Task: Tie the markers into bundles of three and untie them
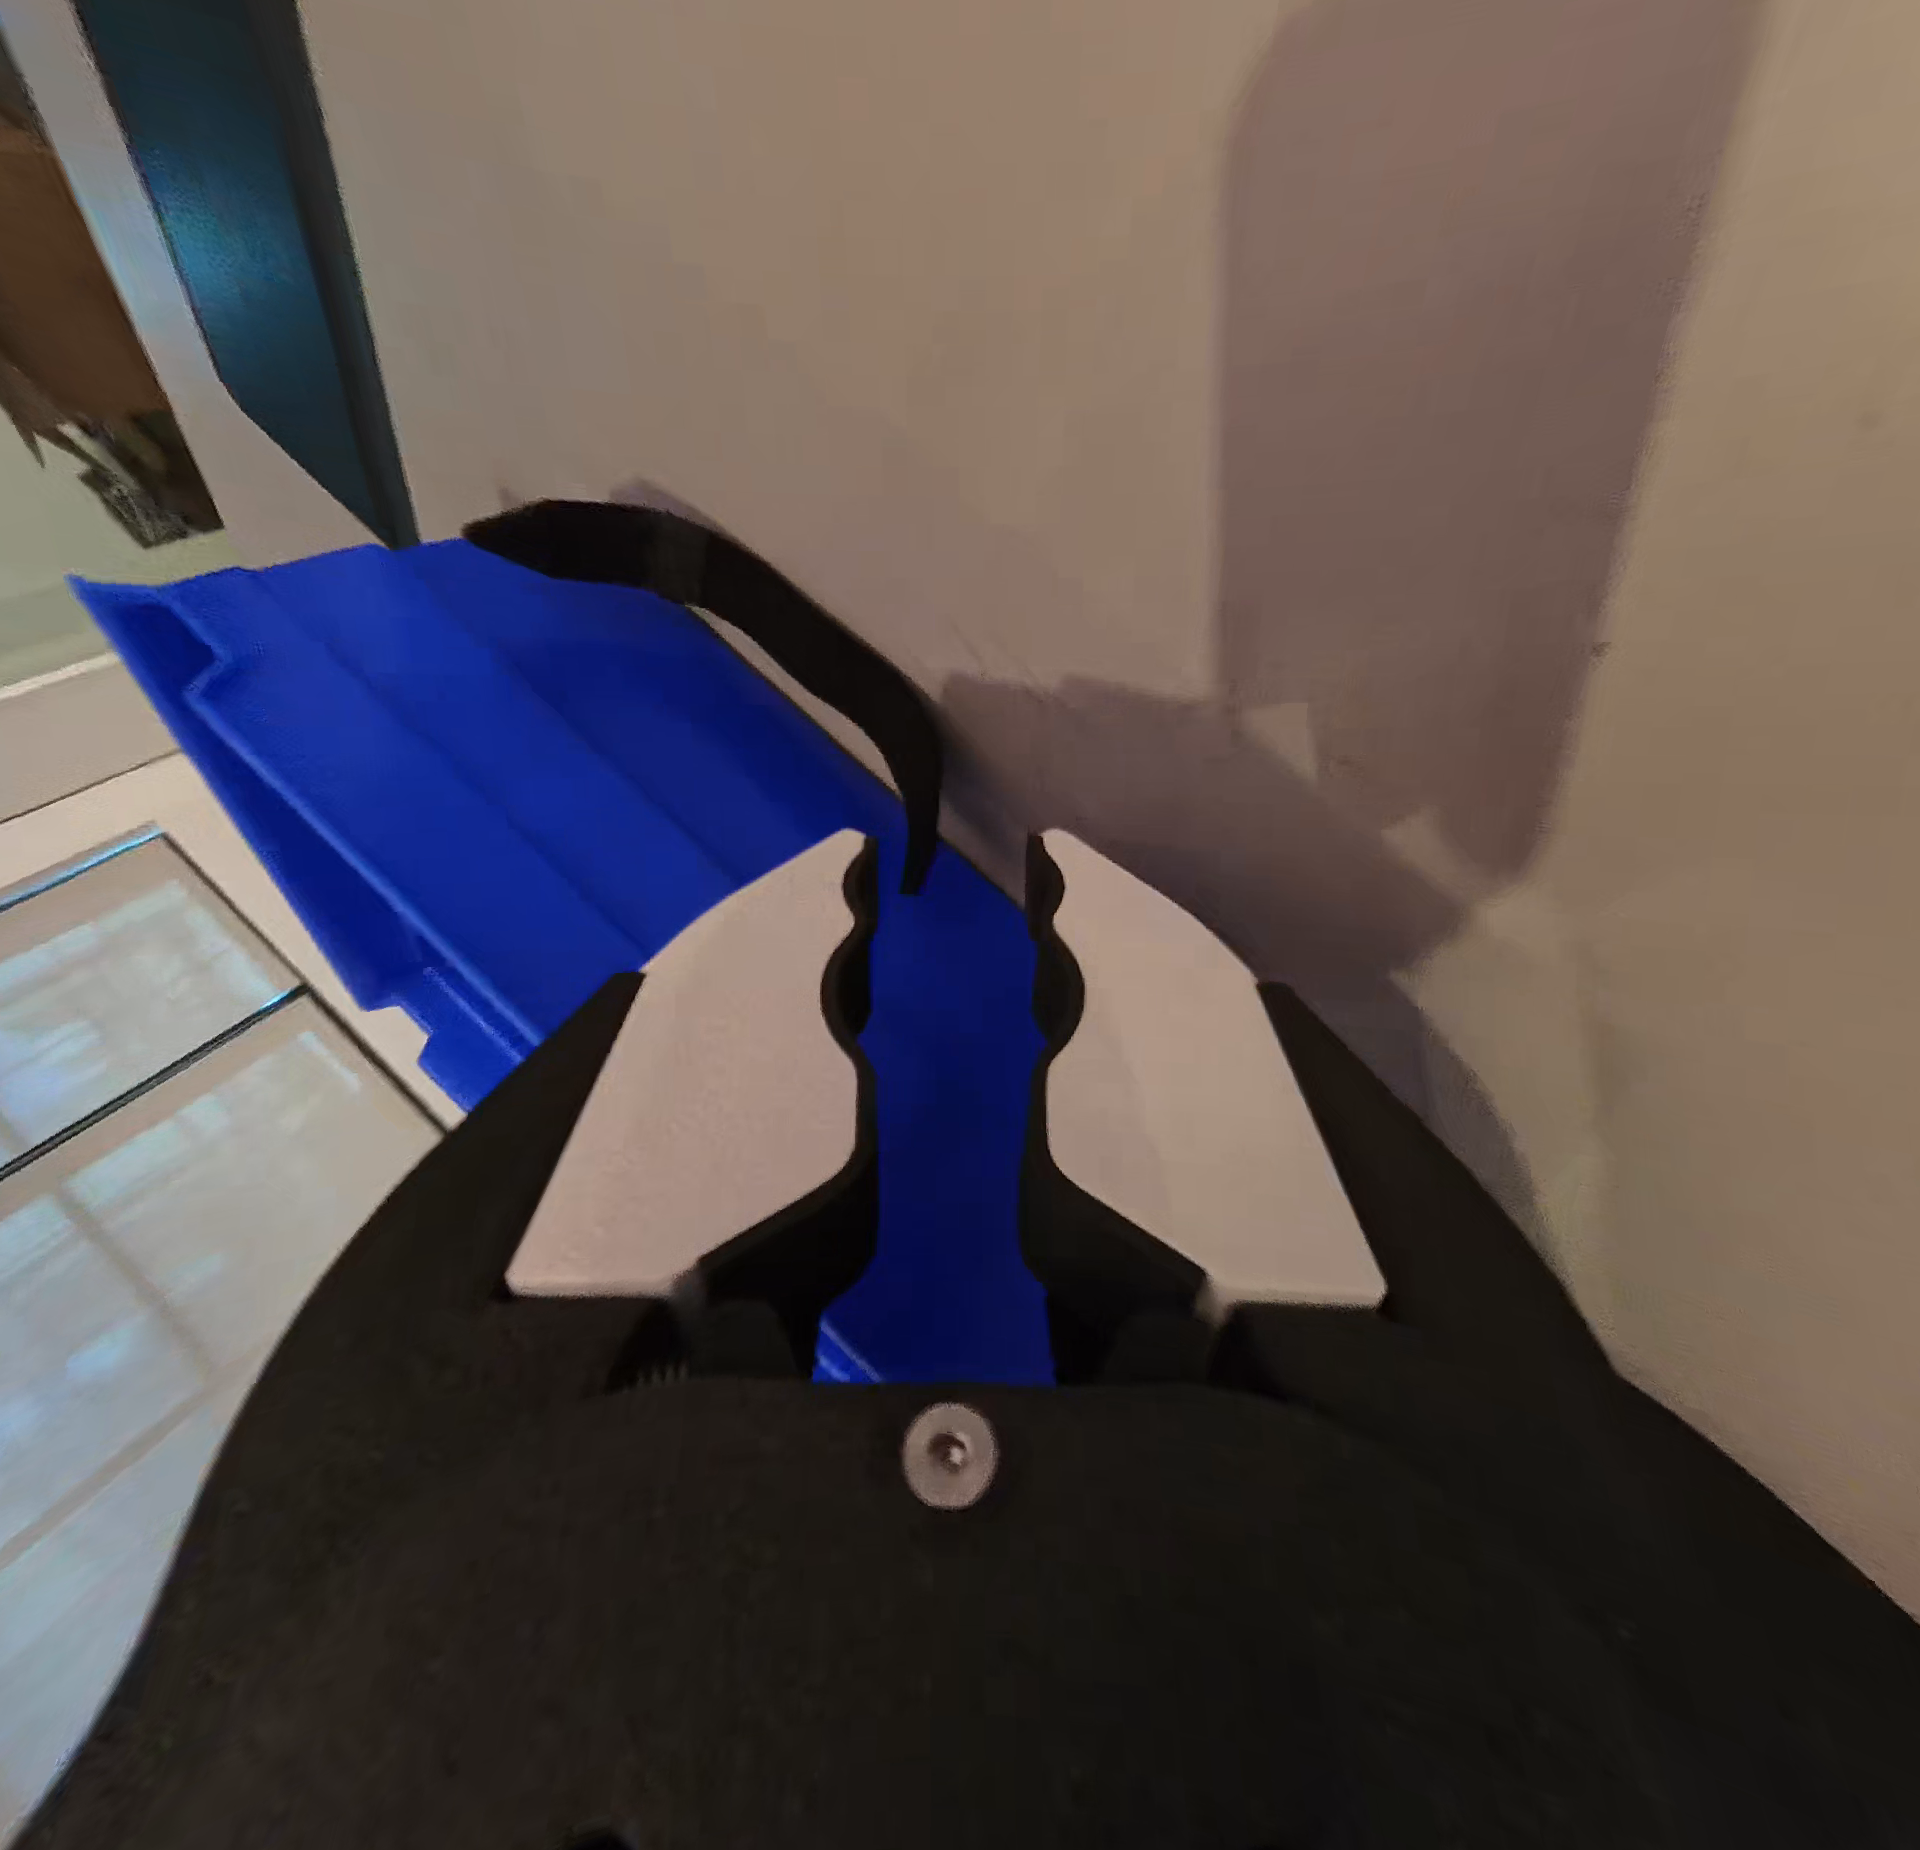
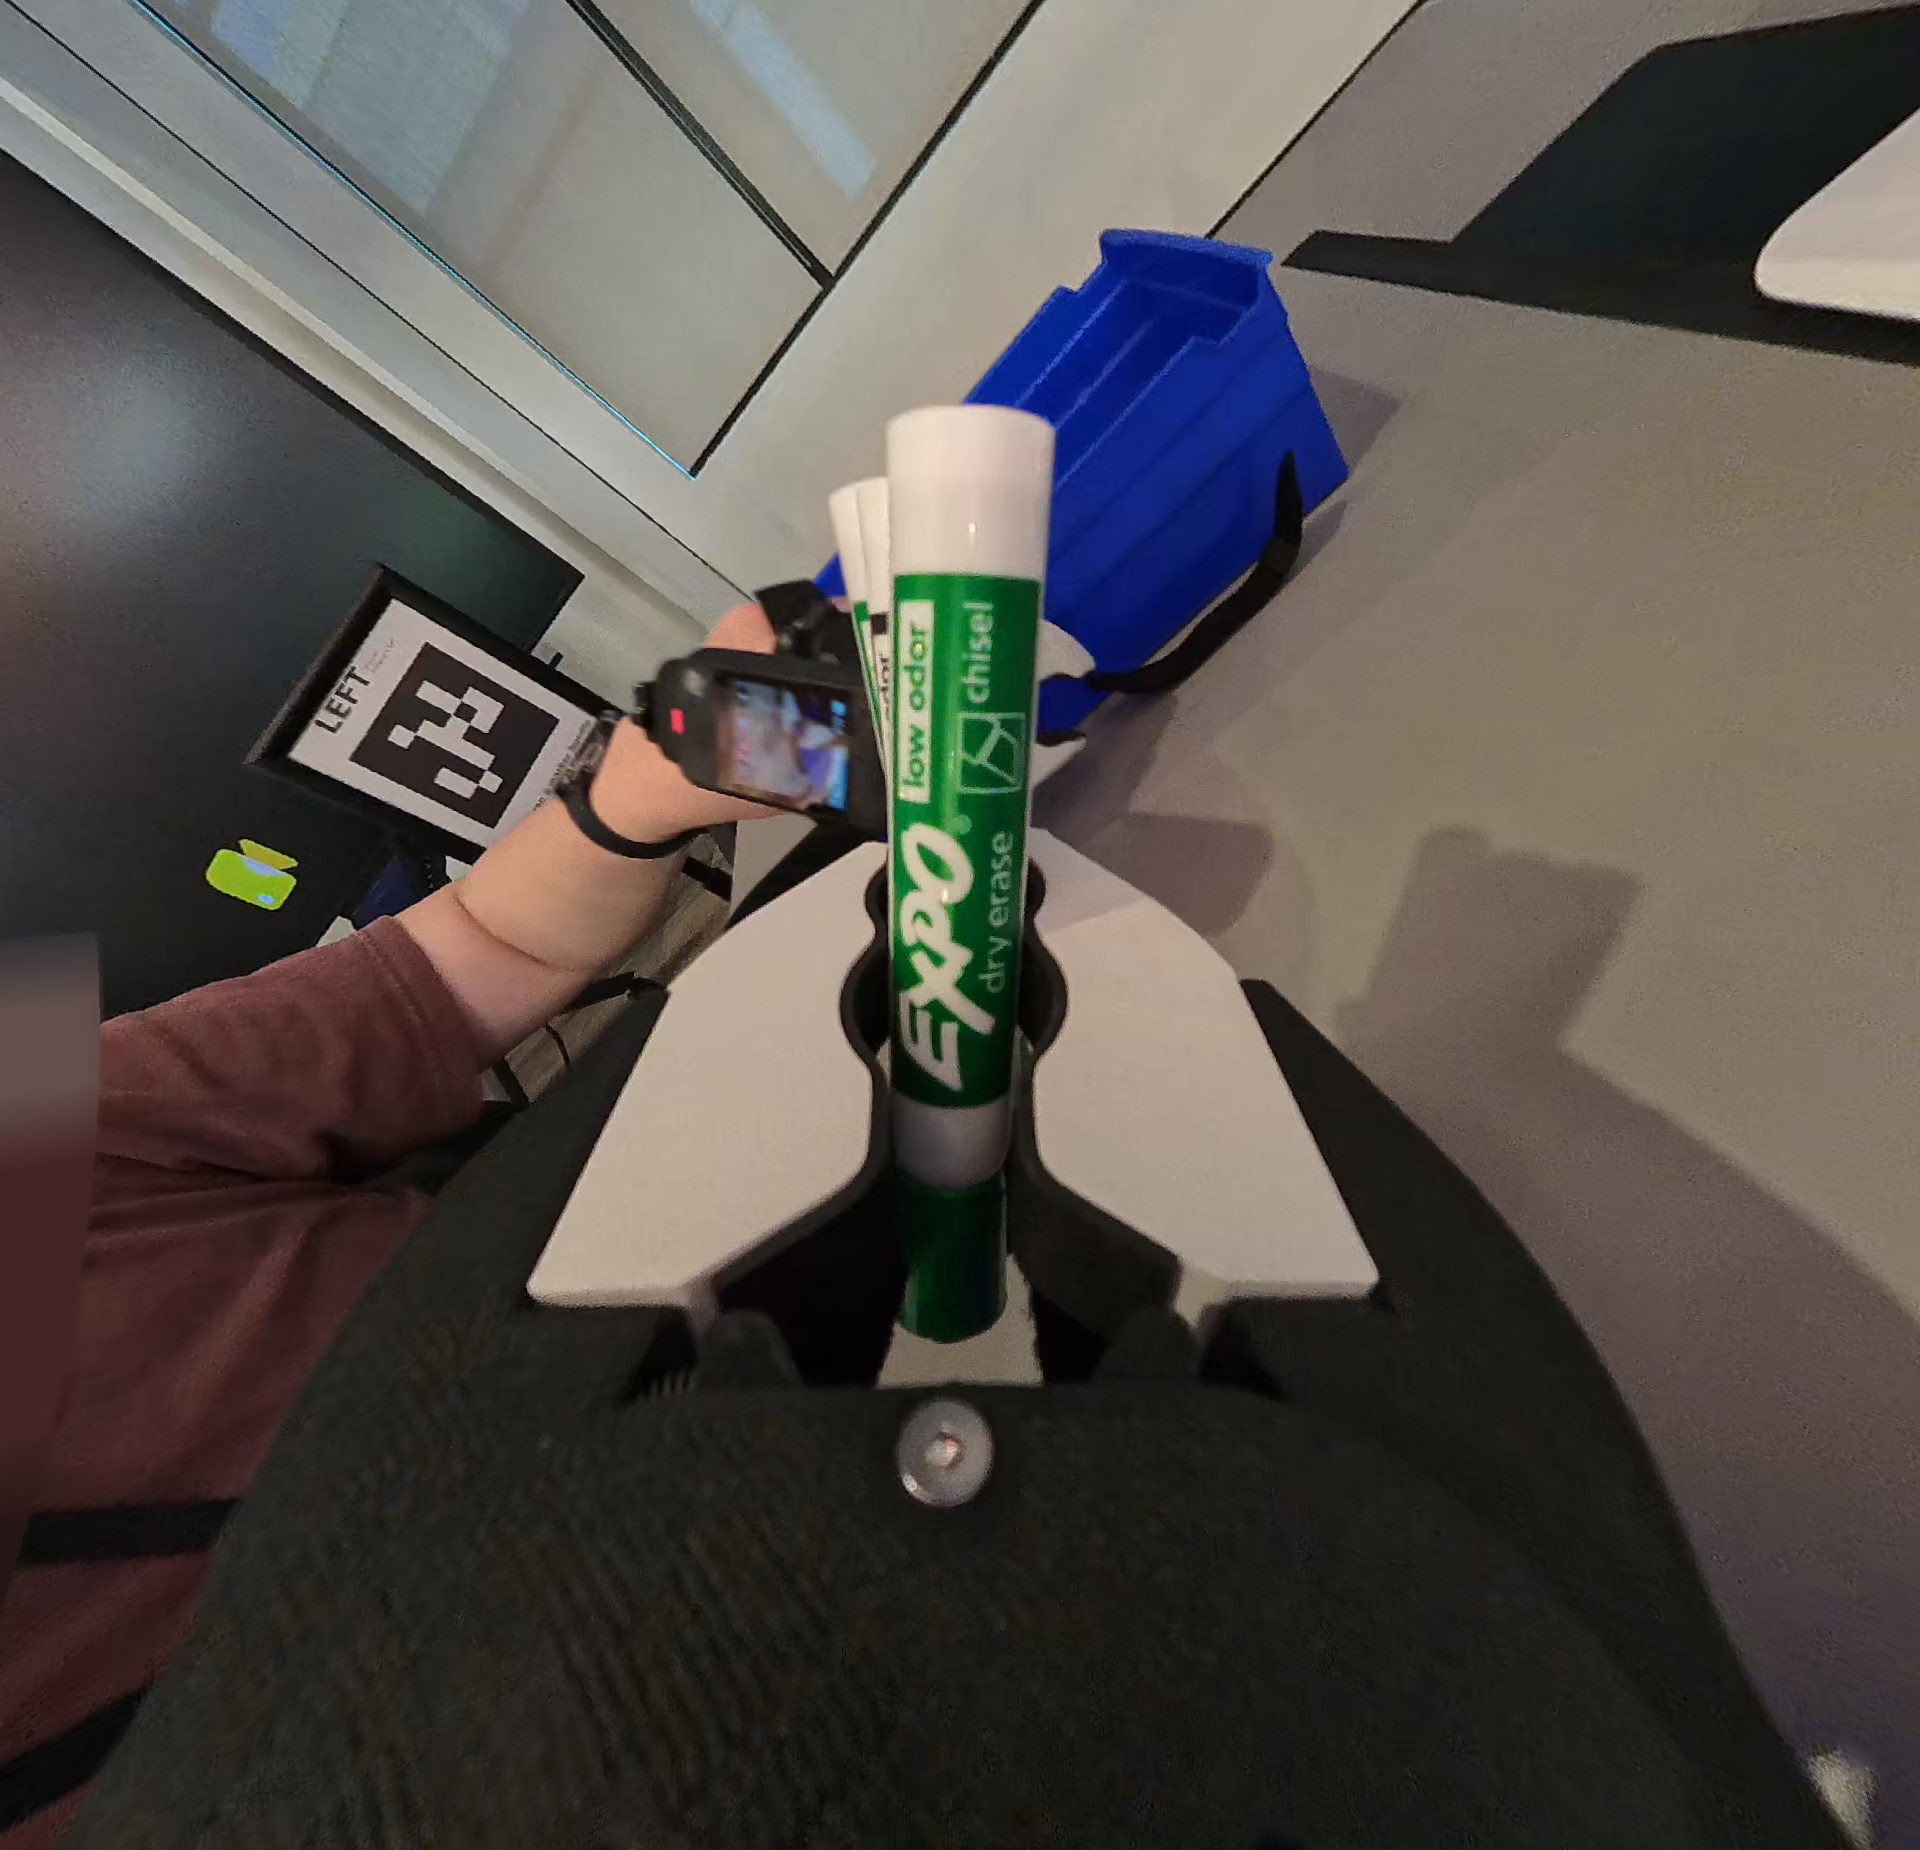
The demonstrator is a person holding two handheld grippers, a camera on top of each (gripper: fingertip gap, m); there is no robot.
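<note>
My right gripper [image 2: 956, 860] is shut on a bundle of three green-labelled white markers [image 2: 966, 720]; it holds them pointing away from the camera, and two of them show only as tips [image 2: 860, 543] behind the front one. My left gripper [image 1: 951, 842] is open in front of a blue bin [image 1: 468, 761]. A black strap [image 1: 790, 616] curves over the bin, and its free end hangs between my left fingertips, close to the left one, unclamped. In the right wrist view the strap [image 2: 1236, 605] drapes along the bin [image 2: 1164, 429] beside the left gripper.
The bin stands on a grey table [image 2: 1558, 761] against a pale wall [image 1: 935, 242]. A person's hand [image 2: 665, 772] and maroon sleeve [image 2: 260, 1125] hold the left gripper. A framed black-and-white tag sign [image 2: 436, 730] and glass panels [image 1: 156, 1021] lie to the left. The tips of one gripper are about 25 cm away from the tips of the other. The black strap [image 1: 790, 616] lies some 7 cm from my left tips, 25 cm from my right tips. My right wrist view [image 2: 1228, 620] looks at it from another angle.
</note>
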